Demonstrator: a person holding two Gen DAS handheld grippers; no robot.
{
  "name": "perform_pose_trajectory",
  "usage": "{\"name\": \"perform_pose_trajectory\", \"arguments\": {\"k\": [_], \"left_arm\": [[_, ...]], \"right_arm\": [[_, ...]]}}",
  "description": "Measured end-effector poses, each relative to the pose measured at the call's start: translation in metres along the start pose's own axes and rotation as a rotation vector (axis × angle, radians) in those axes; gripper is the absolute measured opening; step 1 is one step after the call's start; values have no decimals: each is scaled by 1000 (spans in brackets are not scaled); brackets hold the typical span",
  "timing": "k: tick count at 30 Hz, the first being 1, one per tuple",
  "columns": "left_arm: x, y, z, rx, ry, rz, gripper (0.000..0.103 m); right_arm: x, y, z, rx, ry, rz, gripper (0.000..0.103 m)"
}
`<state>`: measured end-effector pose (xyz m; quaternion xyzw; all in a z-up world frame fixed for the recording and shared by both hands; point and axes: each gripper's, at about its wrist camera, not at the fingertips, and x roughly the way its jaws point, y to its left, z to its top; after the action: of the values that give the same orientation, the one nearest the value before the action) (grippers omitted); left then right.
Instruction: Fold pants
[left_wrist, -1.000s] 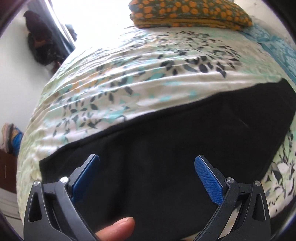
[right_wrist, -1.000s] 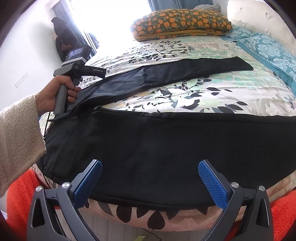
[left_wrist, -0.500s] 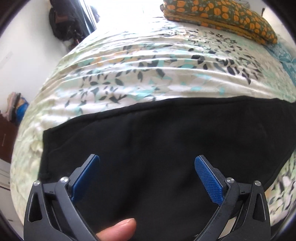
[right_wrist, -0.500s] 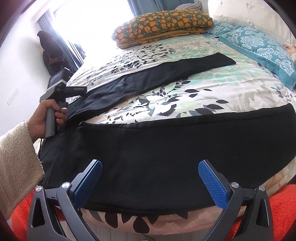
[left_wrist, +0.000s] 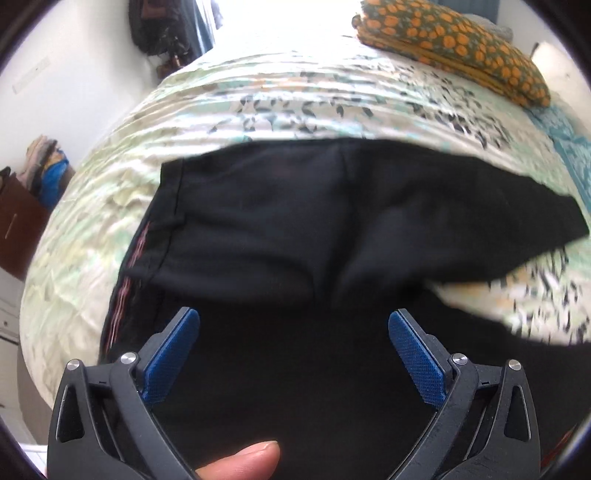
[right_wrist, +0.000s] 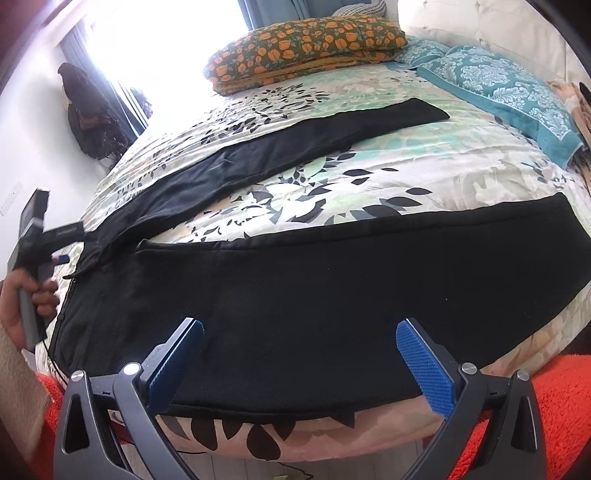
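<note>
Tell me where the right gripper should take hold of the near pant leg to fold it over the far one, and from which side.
Probably the hem end of the near leg, at its corner by the mattress edge. The black pants lie flat with legs splayed, so only edges offer a pinch. Bring the open right gripper in from the near bed edge, low, one finger sliding under the cloth. The left gripper, also open, is at the waist.

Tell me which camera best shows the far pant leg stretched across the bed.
The right wrist view: the far pant leg shows along its length, lying flat on the floral bedspread. The left wrist view shows only bunched, blurred black fabric near the waist.
</note>
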<state>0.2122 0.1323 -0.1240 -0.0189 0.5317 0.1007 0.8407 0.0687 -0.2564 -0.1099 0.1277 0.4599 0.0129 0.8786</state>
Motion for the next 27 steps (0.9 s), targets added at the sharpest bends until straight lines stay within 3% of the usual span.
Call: {"name": "perform_pose_trajectory", "arguments": {"k": [3,5,7,11,16,18,21,27], "left_arm": [[21,-2,-60,87,91,58,103],[7,4,-78,58,6,56,103],[-7,3,-81,57,25,53,102],[-42,-5,-85,74,-75,2,103],[-6,-16,-97,79,-3,41,103],[-8,-10,-102,15,-57,14,103],[-10,-15,-100,14,-61,40,103],[-5,-8,-100,17,-103,19,103]], "right_arm": [[10,5,-6,-20,49,1,103],[19,10,-12,-43,91,2,103],[24,15,-16,-66,113,-10,103],[20,29,-11,-137,72,-14,103],[53,38,-7,-209,113,-47,103],[73,32,-17,-223,186,-78,103],[74,31,-23,-279,158,-71,103],[73,26,-26,-300,135,-35,103]]}}
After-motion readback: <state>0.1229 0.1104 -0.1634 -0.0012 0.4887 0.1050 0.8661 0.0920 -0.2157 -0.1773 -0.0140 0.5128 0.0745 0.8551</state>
